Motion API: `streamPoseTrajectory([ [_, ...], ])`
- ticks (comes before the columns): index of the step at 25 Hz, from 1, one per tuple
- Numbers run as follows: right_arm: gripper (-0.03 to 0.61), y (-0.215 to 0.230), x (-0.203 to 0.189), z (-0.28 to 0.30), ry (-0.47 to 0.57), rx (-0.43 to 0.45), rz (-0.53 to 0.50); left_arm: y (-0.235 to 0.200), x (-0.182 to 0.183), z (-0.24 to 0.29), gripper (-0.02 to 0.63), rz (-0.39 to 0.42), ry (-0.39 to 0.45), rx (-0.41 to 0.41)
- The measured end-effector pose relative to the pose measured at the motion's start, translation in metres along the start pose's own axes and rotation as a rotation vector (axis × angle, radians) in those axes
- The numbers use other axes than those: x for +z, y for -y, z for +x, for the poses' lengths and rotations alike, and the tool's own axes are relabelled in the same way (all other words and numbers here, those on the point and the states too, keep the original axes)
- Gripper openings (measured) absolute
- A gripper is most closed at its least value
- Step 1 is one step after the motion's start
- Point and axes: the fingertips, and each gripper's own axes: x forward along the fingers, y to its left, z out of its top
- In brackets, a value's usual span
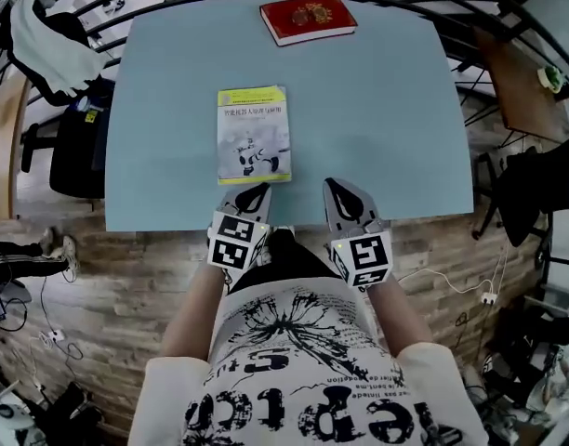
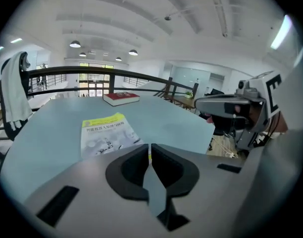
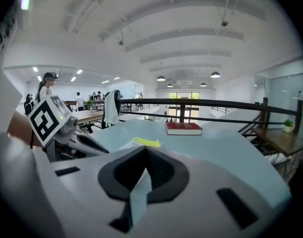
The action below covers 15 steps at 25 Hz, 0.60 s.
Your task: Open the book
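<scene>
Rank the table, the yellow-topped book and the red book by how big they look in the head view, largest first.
1. table
2. yellow-topped book
3. red book; it lies farther from the camera, so the two books' true sizes may differ less.

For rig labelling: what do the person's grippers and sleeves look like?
Both the left gripper and right gripper have grey shells with black-lined fingers, and each carries a white cube with black square markers. The shirt is white, black-printed, short-sleeved.
</scene>
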Motion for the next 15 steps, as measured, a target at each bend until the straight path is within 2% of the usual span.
streamPoseTrajectory([
  [5,0.009,0.02,-0.005,0.026,-0.021,0.001,0.004,-0.006,-0.008,0.039,0.03,-0.044,-0.122,-0.025],
  [7,0.011,0.025,-0.004,0.034,-0.018,0.006,0.017,-0.007,-0.013,0.052,0.099,-0.057,-0.173,-0.034],
  [12,0.009,0.042,0.002,0.046,0.008,0.016,0.013,-0.011,-0.032,0.085,0.189,-0.036,-0.295,-0.027],
  [15,0.009,0.054,0.002,0.049,0.011,0.01,0.011,-0.015,-0.037,0.1,0.218,-0.024,-0.315,-0.003],
])
